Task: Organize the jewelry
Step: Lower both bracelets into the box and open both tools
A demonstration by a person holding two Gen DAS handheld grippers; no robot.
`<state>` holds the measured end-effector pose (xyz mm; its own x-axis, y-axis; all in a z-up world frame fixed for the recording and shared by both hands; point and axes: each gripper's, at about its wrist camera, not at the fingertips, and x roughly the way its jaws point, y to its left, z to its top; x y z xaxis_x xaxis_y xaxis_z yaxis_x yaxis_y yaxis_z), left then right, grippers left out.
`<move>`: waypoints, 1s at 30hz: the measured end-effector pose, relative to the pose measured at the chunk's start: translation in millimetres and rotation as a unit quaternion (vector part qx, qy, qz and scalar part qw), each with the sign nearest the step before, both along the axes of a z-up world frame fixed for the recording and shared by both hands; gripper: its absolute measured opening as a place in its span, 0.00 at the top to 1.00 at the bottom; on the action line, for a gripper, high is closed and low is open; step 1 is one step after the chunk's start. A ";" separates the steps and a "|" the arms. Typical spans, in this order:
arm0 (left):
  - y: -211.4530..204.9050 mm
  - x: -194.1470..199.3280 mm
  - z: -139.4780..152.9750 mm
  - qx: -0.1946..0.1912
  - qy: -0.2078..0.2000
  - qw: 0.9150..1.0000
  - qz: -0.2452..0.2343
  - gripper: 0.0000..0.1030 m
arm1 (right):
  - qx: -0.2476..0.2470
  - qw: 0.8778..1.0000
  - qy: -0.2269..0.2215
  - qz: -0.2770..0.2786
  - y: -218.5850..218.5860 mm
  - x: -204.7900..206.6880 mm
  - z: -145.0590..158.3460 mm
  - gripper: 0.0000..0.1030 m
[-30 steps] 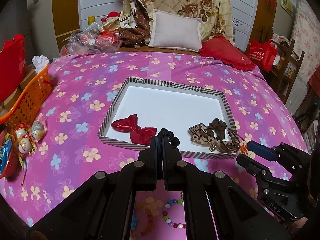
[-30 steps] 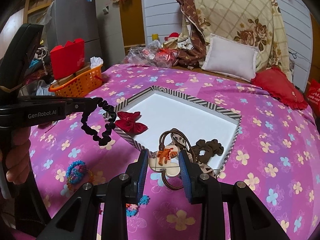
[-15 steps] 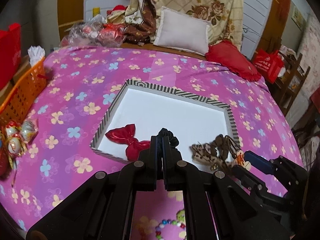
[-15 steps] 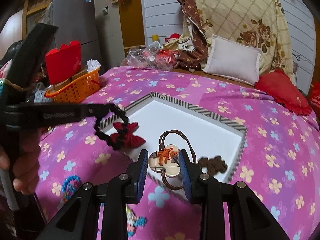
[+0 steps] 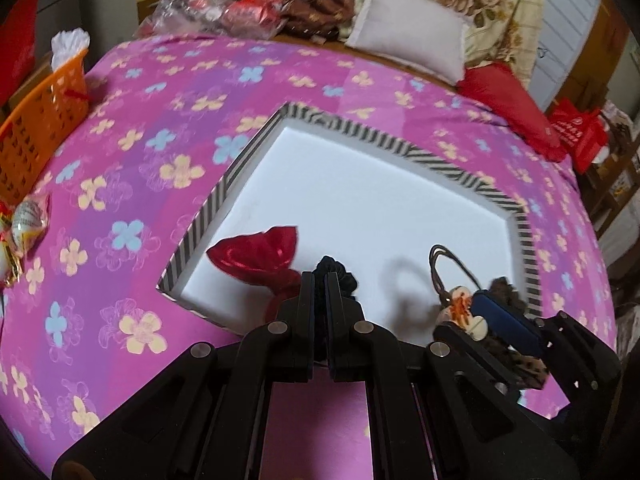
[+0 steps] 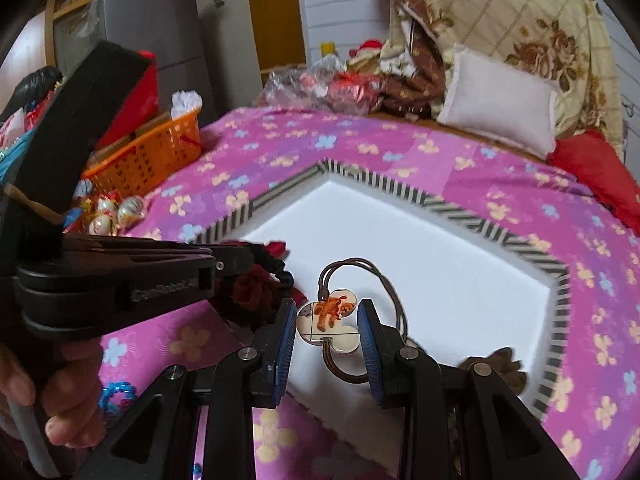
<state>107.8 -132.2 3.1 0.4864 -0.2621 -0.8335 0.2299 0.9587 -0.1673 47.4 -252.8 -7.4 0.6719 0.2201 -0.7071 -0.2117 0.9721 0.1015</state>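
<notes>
The left gripper (image 5: 319, 280) is clenched on a black ruffled fabric scrunchie (image 5: 335, 270), which bulges out just beyond its black fingertips. In the right wrist view the same gripper comes in from the left side, carried by a person's hand (image 6: 48, 392), and the scrunchie hangs from its tip.

The right gripper (image 6: 329, 326) grasps a flat cream charm with an orange bear picture (image 6: 329, 318) between its blue ribbed pads (image 6: 287, 330). A brown elastic cord loop (image 6: 362, 266) goes out from the charm, ahead of the gripper.

Both grippers are over the near edge of a shallow white box with a black and white striped rim (image 5: 412, 152), which lies on a bed with a pink flowered cover (image 5: 132, 152). The white floor of the box extends forward of both grippers.

Just ahead and left of the left gripper, a shiny red fabric bow (image 5: 260, 256) lies inside the box near its left corner. To the right of the right gripper, a brown ruffled scrunchie (image 6: 502, 364) lies in the near right part of the box.

On the bed cover to the left of the right gripper, close to the hand, there are blue beads (image 6: 114, 394). Far to the left of both grippers an orange plastic basket (image 6: 148, 160) stands at the bed's edge.
</notes>
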 end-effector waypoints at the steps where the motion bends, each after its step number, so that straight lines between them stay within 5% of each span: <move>1: 0.6 1.8 -4.1 0.004 0.003 1.000 0.002 0.97 | 0.002 1.000 0.008 -0.003 -1.0 3.7 -6.2 0.71; 10: -4.0 5.5 -19.5 0.017 0.013 1.000 0.001 0.97 | 0.028 0.998 0.040 -0.027 -15.4 9.9 -27.2 0.71; 13: -5.8 2.8 -18.4 0.020 0.008 1.000 0.001 0.96 | 0.043 0.998 0.033 -0.033 -19.4 2.8 -23.1 0.57; 16: -7.6 0.4 -15.3 0.028 0.001 1.000 0.001 0.86 | 0.041 0.998 0.022 -0.031 -19.1 -7.0 -13.9 0.55; 18: -6.2 -2.8 -12.2 0.026 -0.005 1.000 0.001 0.62 | 0.037 0.999 0.014 -0.034 -20.4 -16.6 -6.3 0.55; 19: -5.0 -4.3 -10.2 0.023 -0.007 1.000 0.002 0.59 | 0.038 0.999 0.010 -0.036 -22.0 -21.0 -3.5 0.55; 27: 5.6 -33.2 9.3 0.024 -0.035 0.999 0.004 0.50 | 0.045 0.997 -0.008 -0.068 -32.3 -64.9 17.2 0.50; 30: 10.0 -50.8 18.5 0.030 -0.056 0.998 0.005 0.45 | 0.045 0.996 -0.012 -0.074 -30.9 -82.4 20.0 0.29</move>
<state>57.1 -122.2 21.6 0.5805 -0.2085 -0.7871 0.2339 0.9686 -0.0841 -34.9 -283.7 12.6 0.7182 0.1785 -0.6725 -0.0698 0.9801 0.1856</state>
